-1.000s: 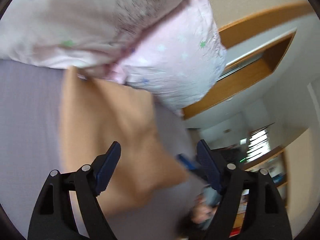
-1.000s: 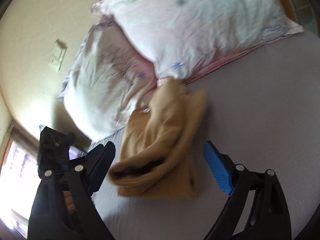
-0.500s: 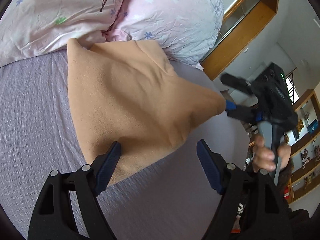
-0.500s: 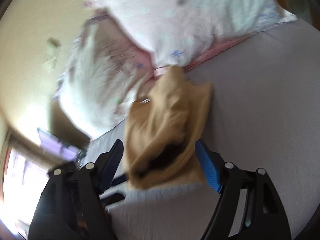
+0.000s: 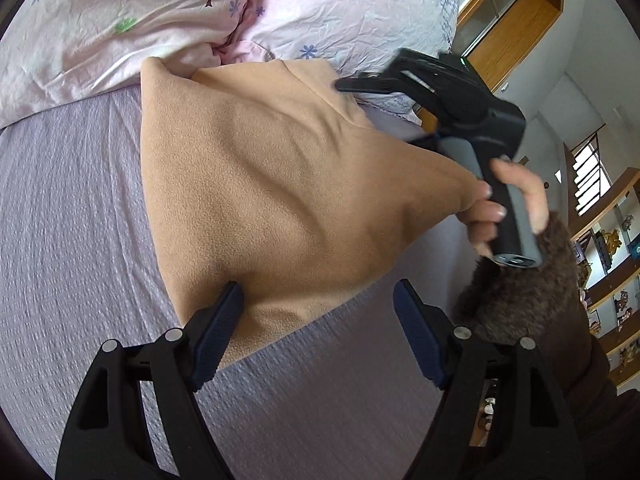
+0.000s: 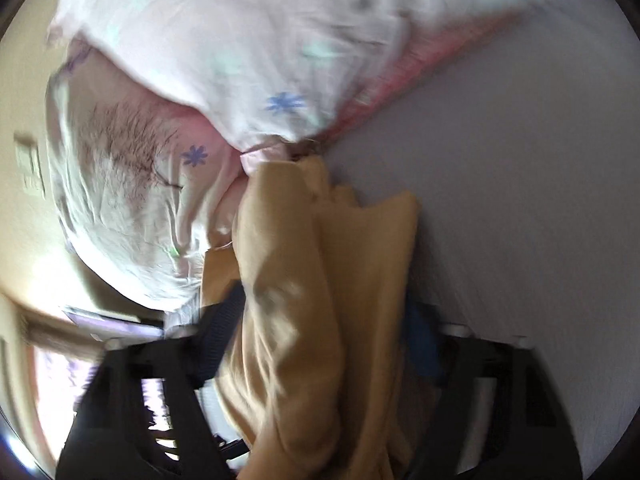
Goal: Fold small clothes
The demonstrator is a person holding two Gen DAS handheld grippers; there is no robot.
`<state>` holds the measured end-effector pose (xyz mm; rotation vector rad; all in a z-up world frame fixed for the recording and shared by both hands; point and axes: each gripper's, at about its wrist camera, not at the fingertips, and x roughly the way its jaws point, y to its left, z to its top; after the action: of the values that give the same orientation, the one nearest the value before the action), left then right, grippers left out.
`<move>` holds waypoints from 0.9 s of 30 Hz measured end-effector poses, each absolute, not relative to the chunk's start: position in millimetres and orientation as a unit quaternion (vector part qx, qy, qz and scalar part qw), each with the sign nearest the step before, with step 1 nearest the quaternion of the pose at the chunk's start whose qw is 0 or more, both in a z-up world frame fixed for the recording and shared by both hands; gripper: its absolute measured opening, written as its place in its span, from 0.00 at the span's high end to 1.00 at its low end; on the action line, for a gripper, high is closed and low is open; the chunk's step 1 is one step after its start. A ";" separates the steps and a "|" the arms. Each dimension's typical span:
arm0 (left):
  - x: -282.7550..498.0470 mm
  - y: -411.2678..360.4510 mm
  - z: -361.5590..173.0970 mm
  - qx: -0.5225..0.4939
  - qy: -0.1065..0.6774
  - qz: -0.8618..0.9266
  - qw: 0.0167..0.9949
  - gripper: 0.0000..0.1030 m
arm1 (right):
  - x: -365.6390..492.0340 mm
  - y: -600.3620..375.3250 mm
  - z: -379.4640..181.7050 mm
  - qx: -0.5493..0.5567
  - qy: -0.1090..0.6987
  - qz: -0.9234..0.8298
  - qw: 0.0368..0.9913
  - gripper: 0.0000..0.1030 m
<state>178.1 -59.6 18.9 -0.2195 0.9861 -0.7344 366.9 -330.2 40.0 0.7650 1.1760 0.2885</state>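
Observation:
A tan fleece garment (image 5: pixel 272 184) lies on the lilac bed sheet (image 5: pixel 72 264), its far edge against the pillows. My left gripper (image 5: pixel 316 320) is open and empty, its fingers over the garment's near corner. The right gripper's body (image 5: pixel 460 96) shows in the left wrist view, held by a hand at the garment's lifted right corner. In the blurred right wrist view the garment (image 6: pixel 320 288) bunches between the fingers of my right gripper (image 6: pixel 324 344); the jaws stand apart, and I cannot tell whether they grip the cloth.
Two pink floral pillows (image 5: pixel 168 20) lie along the head of the bed, also in the right wrist view (image 6: pixel 224 60). A wooden headboard (image 5: pixel 516 32) and shelves (image 5: pixel 612 240) stand beyond the bed's right side. A brown fuzzy sleeve (image 5: pixel 528 292) is beside my left gripper.
The right gripper has moved onto the garment's right corner, which now sits between its fingers and is lifted. The left gripper has come closer to the near corner.

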 end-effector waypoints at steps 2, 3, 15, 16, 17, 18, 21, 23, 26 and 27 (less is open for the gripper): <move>178.6 -60.2 18.3 -0.102 0.462 -0.343 0.812 0.24 | 373.2 -316.6 52.5 0.316 0.530 0.168 0.769 0.85; 178.2 -60.0 18.0 -0.101 0.460 -0.343 0.813 0.24 | 373.2 -310.1 63.6 0.313 0.510 0.212 0.773 0.85; 168.3 -61.2 16.5 -0.090 0.444 -0.347 0.821 0.23 | 331.6 -365.9 77.1 0.311 0.459 0.151 0.818 0.35; 168.3 -61.0 16.5 -0.093 0.443 -0.348 0.821 0.23 | 318.3 -363.3 87.8 0.309 0.449 0.173 0.820 0.34; 167.3 -60.6 16.1 -0.095 0.443 -0.348 0.821 0.23 | 303.6 -356.9 98.1 0.303 0.447 0.198 0.818 0.34; 166.0 -60.1 16.0 -0.098 0.443 -0.349 0.820 0.22 | 284.5 -346.8 108.6 0.288 0.445 0.227 0.817 0.34; 164.1 -58.9 15.9 -0.104 0.442 -0.349 0.820 0.22 | 244.8 -324.3 119.5 0.222 0.460 0.241 0.825 0.34; 163.4 -58.2 16.2 -0.102 0.442 -0.348 0.821 0.22 | 230.2 -313.4 117.7 0.201 0.468 0.240 0.827 0.34; 164.3 -58.9 17.9 -0.097 0.441 -0.345 0.823 0.22 | 228.7 -297.7 105.2 0.168 0.483 0.214 0.832 0.57; 164.0 -59.8 17.8 -0.094 0.441 -0.343 0.824 0.22 | 226.5 -296.3 97.2 0.170 0.488 0.221 0.827 0.77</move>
<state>164.0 -59.8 17.8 -0.2001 0.9368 -0.7302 226.5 -296.3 97.2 0.3608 1.0371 0.4685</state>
